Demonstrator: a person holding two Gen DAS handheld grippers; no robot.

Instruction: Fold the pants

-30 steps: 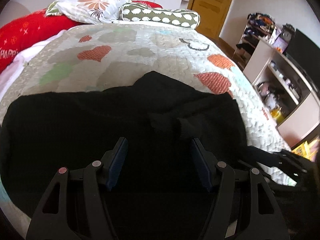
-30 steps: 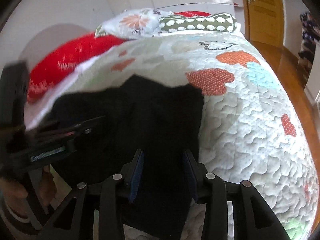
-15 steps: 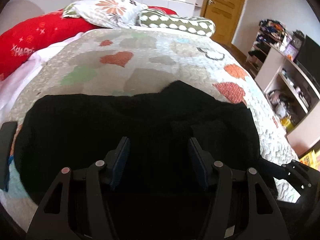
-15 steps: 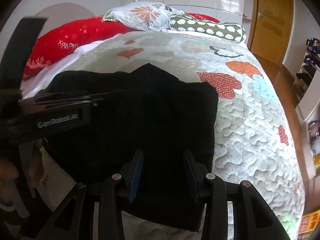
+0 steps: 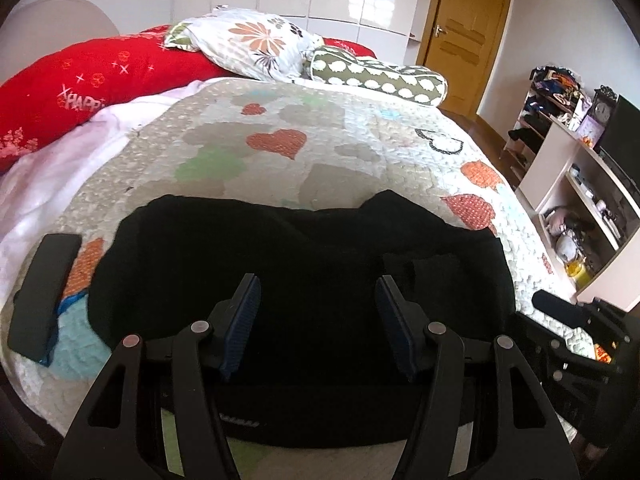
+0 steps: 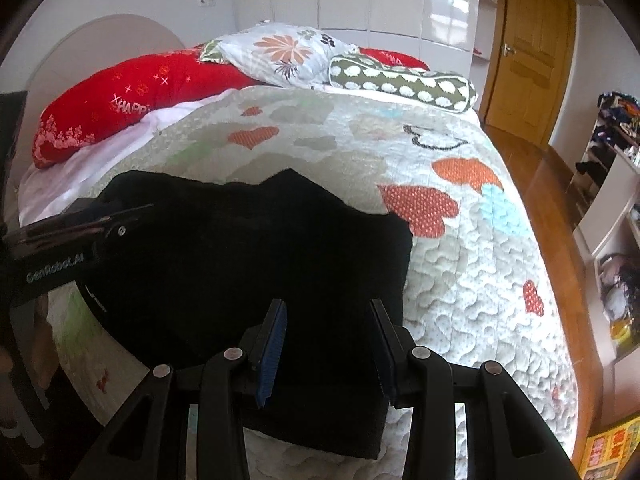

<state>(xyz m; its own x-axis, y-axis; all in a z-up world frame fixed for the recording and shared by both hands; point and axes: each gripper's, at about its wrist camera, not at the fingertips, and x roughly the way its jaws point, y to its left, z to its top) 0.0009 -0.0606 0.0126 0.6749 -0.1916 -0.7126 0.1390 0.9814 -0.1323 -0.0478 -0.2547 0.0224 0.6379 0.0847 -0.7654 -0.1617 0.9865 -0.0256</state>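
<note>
The black pants (image 5: 304,264) lie folded in a flat bundle on the heart-patterned quilt (image 5: 320,152) at the near end of the bed.

The left gripper (image 5: 316,312) hovers above the pants. Its jaws are spread and have just been closing slightly; nothing is pinched between the pads.

The right gripper (image 6: 326,344) hovers above the near right part of the pants. Its jaws stand apart and grip nothing.

A flat black object (image 5: 44,292) lies on the quilt just left of the pants. Pillows (image 5: 248,46) rest at the far end.
</note>
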